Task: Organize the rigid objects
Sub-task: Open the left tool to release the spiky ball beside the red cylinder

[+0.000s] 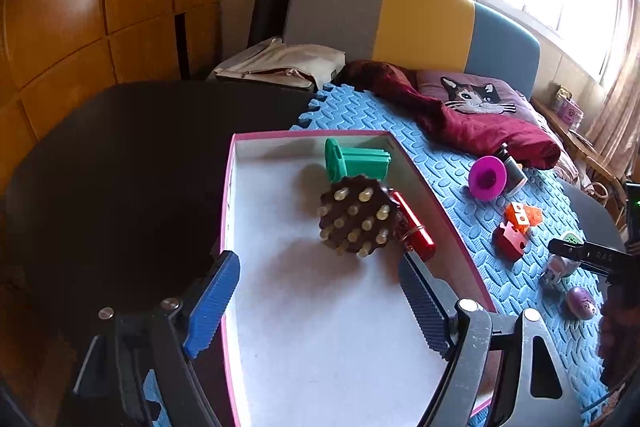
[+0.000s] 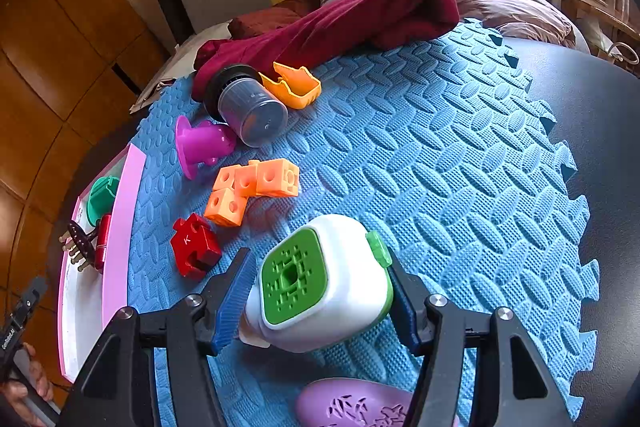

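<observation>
While the left gripper (image 1: pixel 320 303) hangs wide open and empty over the pink-rimmed box (image 1: pixel 448 227), the brown studded disc (image 1: pixel 358 215) lies just ahead of its fingertips, beside a red cylinder (image 1: pixel 416 227) and green piece (image 1: pixel 356 161). Rightward on the blue foam mat (image 2: pixel 440 147), the right gripper (image 2: pixel 320 291) clamps the white-and-green cube (image 2: pixel 320 283) between its pads.

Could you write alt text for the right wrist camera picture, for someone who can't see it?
The right tongs grip a white and green toy on a blue foam mat. Beyond lie orange cubes, a red block, and a pink-rimmed box.
</observation>
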The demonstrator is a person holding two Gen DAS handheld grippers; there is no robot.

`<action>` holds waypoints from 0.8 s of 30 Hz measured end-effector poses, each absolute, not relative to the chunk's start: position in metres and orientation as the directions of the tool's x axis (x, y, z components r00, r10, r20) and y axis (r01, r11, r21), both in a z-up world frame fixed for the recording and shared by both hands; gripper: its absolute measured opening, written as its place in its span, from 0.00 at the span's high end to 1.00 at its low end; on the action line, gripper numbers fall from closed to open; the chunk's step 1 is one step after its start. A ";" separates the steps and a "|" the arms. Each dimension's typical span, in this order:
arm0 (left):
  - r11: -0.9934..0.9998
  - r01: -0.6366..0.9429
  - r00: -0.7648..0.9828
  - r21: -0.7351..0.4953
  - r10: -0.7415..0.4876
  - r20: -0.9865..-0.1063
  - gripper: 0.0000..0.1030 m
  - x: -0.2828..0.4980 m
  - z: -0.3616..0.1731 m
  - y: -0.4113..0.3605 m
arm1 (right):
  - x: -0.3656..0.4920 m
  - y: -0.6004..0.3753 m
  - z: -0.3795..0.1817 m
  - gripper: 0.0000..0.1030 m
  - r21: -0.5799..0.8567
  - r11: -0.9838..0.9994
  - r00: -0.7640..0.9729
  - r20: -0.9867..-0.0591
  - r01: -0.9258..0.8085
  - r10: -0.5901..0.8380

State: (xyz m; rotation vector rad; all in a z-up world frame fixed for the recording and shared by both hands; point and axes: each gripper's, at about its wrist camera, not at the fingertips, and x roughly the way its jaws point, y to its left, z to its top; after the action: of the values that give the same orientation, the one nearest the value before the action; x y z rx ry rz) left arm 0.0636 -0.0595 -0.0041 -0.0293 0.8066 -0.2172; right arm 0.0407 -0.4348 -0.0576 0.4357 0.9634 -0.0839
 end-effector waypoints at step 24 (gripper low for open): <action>0.980 0.165 0.654 -0.114 -0.195 -0.731 0.19 0.057 -0.011 -0.051 | 0.039 -0.422 -0.046 0.43 0.208 0.950 0.598 -0.801 0.234 0.028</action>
State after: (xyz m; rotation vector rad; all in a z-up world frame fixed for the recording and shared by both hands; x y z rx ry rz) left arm 0.0574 -0.0508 -0.0115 -0.0386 0.8336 -0.2041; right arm 0.0386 -0.4216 -0.0460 0.3069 0.9264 -0.1215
